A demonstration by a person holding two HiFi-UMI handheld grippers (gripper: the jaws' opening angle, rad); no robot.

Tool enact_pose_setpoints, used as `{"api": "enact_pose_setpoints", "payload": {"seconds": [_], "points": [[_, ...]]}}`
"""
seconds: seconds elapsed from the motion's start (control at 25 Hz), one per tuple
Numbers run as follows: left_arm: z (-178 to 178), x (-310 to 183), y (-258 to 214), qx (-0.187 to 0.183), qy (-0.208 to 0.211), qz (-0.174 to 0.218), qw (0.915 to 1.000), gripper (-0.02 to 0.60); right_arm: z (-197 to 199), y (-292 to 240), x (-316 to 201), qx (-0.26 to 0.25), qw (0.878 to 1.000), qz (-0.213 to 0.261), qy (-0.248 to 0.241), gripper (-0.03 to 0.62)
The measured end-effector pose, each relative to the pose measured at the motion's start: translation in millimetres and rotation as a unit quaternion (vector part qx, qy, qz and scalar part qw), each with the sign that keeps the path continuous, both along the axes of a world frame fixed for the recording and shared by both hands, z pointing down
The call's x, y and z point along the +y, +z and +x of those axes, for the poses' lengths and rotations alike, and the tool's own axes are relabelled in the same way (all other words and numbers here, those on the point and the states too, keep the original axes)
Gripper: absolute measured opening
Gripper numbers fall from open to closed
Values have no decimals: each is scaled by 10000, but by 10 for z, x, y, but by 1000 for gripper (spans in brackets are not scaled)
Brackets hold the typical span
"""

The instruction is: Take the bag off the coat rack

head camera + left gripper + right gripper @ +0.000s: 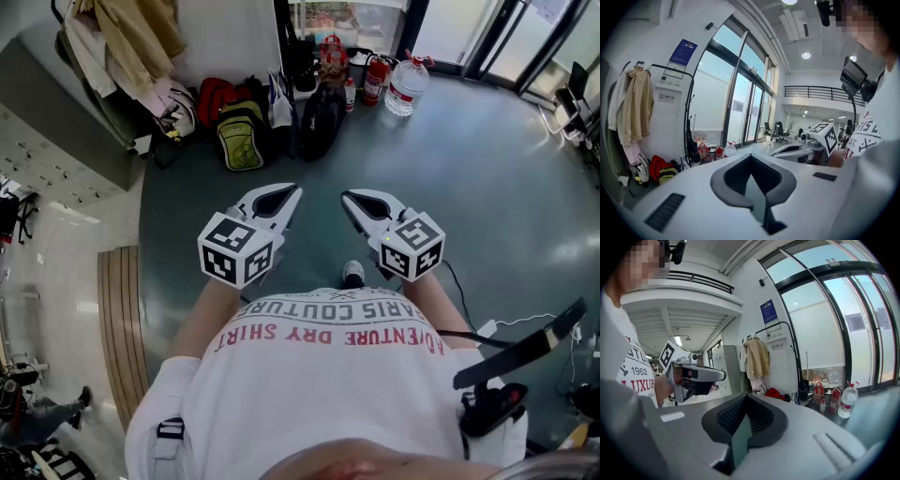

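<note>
Coat rack was well ahead of me, out of reach. At the rack's left end hung a beige coat. At the rack's foot, on the floor, sat a red bag & a green backpack. Left tool: jaws fully together, nothing in them, held out in front of my chest, well short of the rack. By the rack's right post was a black bag, prob. my target. Couldn't tell if it hung by a strap or stood on the floor. Right tool: also closed tight & empty, just as far from the rack as the left one.

My read: the bag is soft fabric, slack, not fragile, and prob. light to middling in weight. It'd sag & swing once lifted. Best hold is the top loop or strap close to the hook, not the floppy body. Both tools would need opening first.
</note>
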State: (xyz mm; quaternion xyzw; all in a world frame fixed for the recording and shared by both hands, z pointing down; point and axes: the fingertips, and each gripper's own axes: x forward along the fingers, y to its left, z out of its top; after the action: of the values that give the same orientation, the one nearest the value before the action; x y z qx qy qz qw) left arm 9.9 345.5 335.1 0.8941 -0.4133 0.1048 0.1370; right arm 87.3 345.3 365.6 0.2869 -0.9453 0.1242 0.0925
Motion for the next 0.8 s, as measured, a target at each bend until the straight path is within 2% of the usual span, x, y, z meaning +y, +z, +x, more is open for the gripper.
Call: {"api": "enact_pose_setpoints", "payload": {"seconds": [0.44,0.8], "points": [[-83,-64,-91,76,-52,-3,10000,2,-71,-62,-44,20,10000,-11,-26,2],[-71,176,-43,125,85,70,9999,2,-86,-90,225,-184,9998,14,-63,2]]}}
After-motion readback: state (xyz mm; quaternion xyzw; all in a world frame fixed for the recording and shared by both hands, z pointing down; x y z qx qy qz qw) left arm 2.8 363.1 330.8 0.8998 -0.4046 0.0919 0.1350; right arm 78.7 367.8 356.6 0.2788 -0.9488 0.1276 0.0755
